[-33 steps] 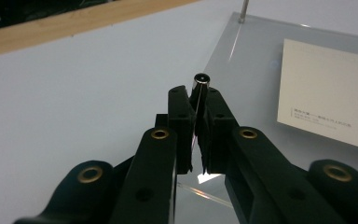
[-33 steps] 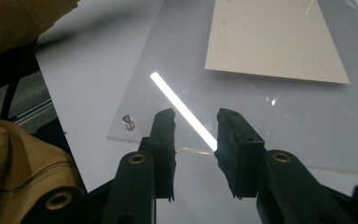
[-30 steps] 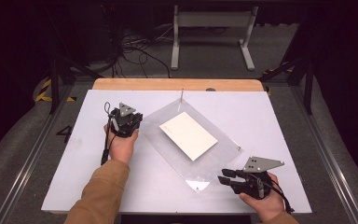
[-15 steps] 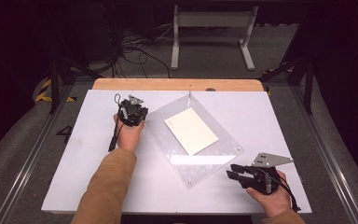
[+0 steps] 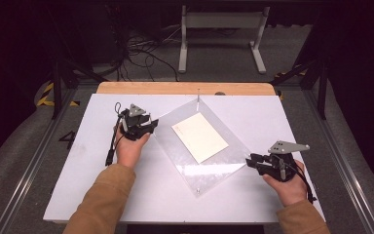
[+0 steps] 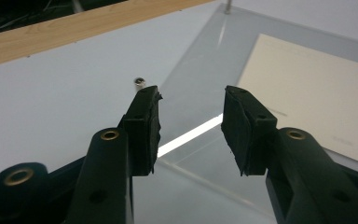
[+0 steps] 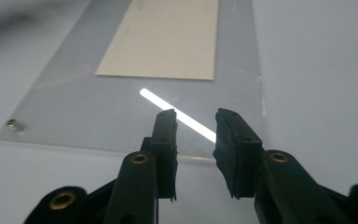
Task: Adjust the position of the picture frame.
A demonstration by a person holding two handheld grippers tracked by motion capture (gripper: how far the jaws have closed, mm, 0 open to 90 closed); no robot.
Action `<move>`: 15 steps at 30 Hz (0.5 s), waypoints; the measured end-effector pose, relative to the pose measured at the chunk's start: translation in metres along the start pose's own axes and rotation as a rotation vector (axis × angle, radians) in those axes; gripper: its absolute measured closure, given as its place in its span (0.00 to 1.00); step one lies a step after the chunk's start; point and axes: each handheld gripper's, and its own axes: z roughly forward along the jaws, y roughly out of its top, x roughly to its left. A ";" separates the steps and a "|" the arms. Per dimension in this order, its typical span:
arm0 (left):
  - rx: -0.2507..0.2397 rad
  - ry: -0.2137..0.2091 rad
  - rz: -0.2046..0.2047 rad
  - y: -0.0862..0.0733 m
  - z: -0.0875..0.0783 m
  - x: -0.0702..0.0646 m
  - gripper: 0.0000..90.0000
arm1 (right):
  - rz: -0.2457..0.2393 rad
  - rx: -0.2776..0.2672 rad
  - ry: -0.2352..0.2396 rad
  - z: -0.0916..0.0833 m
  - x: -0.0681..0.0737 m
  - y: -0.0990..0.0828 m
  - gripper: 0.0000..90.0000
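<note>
Diagonally on the white bench lies one clear sheet, corners pointing away and toward the person, one cream card on it. Left gripper, jaws just opening, and right gripper both gape empty beside its edges.

Two black jaws of the left gripper are seen rising from the bottom edge, set apart with a clear gap between them; they have just been opening, and nothing is pressed between the pads. Beyond them, a clear acrylic sheet is laid flat on a white table, its near corner lying below the gap. A bright streak of light is reflected across the sheet. A cream paper card is seen at the right under the sheet. A small metal standoff is placed just past the left jaw, and a wooden strip is visible along the table's far edge
</note>
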 end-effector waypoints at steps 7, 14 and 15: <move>-0.016 -0.061 0.084 -0.013 -0.032 -0.026 0.60 | 0.020 0.086 -0.052 0.020 -0.026 0.005 0.78; -0.017 -0.095 0.112 -0.030 -0.050 -0.040 0.59 | 0.002 0.141 -0.054 0.038 -0.034 0.006 0.81; -0.011 -0.100 0.107 -0.033 -0.051 -0.042 0.60 | -0.002 0.141 -0.052 0.040 -0.035 0.006 0.81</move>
